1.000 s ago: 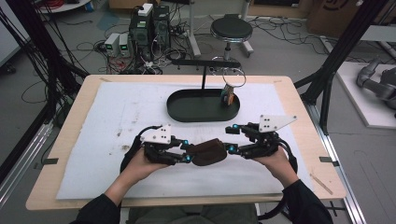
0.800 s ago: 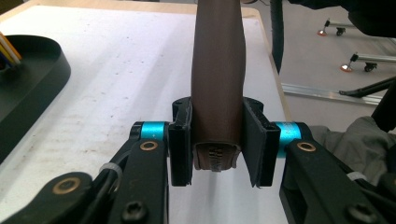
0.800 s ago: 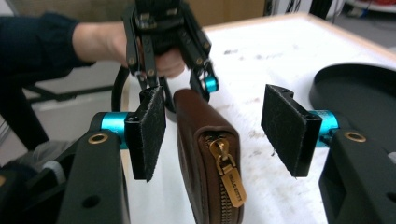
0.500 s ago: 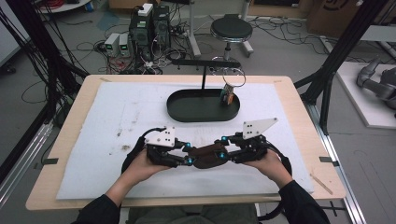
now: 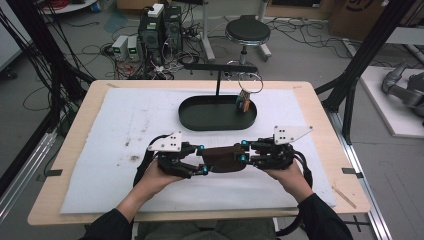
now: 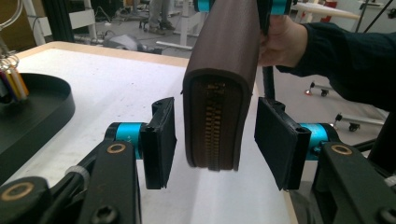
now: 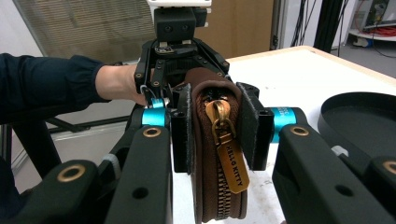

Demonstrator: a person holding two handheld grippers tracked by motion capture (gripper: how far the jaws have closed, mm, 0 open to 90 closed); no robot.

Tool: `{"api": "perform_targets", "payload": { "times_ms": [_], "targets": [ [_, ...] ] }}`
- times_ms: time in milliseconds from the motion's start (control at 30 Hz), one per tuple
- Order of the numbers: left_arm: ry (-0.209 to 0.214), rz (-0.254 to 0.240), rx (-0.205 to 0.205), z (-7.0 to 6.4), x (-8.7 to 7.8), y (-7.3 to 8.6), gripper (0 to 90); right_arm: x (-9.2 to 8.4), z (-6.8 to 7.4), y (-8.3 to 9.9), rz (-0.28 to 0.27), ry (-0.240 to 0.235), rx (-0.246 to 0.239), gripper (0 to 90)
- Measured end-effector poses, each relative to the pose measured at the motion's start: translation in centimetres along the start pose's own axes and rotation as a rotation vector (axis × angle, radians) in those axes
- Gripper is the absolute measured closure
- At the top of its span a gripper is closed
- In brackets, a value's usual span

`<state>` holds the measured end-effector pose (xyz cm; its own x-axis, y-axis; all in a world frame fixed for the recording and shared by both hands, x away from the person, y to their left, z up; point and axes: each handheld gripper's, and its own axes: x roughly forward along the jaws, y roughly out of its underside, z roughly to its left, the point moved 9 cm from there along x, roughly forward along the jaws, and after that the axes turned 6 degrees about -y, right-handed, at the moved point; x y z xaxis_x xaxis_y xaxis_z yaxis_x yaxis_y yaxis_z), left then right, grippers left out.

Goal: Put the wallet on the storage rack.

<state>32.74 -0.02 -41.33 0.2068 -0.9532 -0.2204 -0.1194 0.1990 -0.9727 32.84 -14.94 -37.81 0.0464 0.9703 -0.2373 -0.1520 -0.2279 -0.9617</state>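
From above, a brown zip pouch (image 5: 223, 158) hangs between the left tongs (image 5: 202, 160) and right tongs (image 5: 243, 151), over the desk's (image 5: 100, 150) white mat, near a black tray (image 5: 200, 117). Left gripper view: jaws spread, apparently clear of the pouch — zipper end facing. Right gripper view: jaws clamp the pouch; a gold pull tab (image 7: 229, 158) dangles.

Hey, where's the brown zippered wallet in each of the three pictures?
High view: brown zippered wallet low centre, between both tools.
Left gripper view: upper centre, hanging between open jaws.
Right gripper view: centre bottom, clamped, gold zip pull forward.
Shared landmark: black oval tray.
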Motion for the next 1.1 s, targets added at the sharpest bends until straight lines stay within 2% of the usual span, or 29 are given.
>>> {"api": "perform_targets", "payload": {
  "times_ms": [67,133,233,267,367,467,600,700,767,867,933,1100],
  "targets": [
    [0.005,-0.003,0.013,-0.1,-0.1,-0.1,59.9,0.2,0.1,0.1,0.01,-0.009,-0.002,69.3],
    [0.022,0.0,0.019,-0.2,-0.4,-0.1,63.7,0.2,0.1,0.2,0.015,-0.015,-0.005,65.9],
    [0.016,0.024,0.027,-0.3,-0.4,-0.1,65.5,0.2,-0.2,0.8,0.081,0.012,-0.014,56.3],
    [0.019,0.026,0.025,-0.3,-0.5,-0.1,65.7,0.3,-0.2,1.0,0.104,0.008,-0.011,54.7],
    [0.022,0.049,0.021,-0.3,-0.7,-0.2,66.1,0.4,0.0,1.5,0.151,-0.003,-0.013,55.4],
    [0.03,0.056,0.03,-0.4,-1.0,-0.3,66.1,0.4,-0.1,1.6,0.163,-0.005,-0.022,64.4],
    [0.023,0.025,0.031,-0.4,-1.0,-0.6,64.7,0.3,0.0,1.4,0.13,-0.014,-0.025,68.9],
    [0.001,-0.058,0.011,-0.1,-1.2,-1.3,58.6,0.1,0.0,1.0,0.084,-0.015,-0.014,70.7],
    [-0.005,-0.086,-0.005,0.0,-1.3,-1.6,55.3,0.1,-0.1,0.9,0.057,-0.008,-0.007,71.1],
    [-0.023,-0.094,-0.007,0.2,-1.3,-1.7,54.7,0.2,-0.1,0.8,0.044,0.0,-0.004,71.2],
    [-0.027,-0.101,-0.007,0.3,-1.4,-1.7,57.7,0.3,-0.1,0.8,0.038,0.005,-0.005,71.2],
    [-0.005,-0.108,-0.007,0.2,-1.6,-1.8,63.1,0.3,-0.1,0.8,0.036,-0.005,-0.001,69.6]
  ]
}}
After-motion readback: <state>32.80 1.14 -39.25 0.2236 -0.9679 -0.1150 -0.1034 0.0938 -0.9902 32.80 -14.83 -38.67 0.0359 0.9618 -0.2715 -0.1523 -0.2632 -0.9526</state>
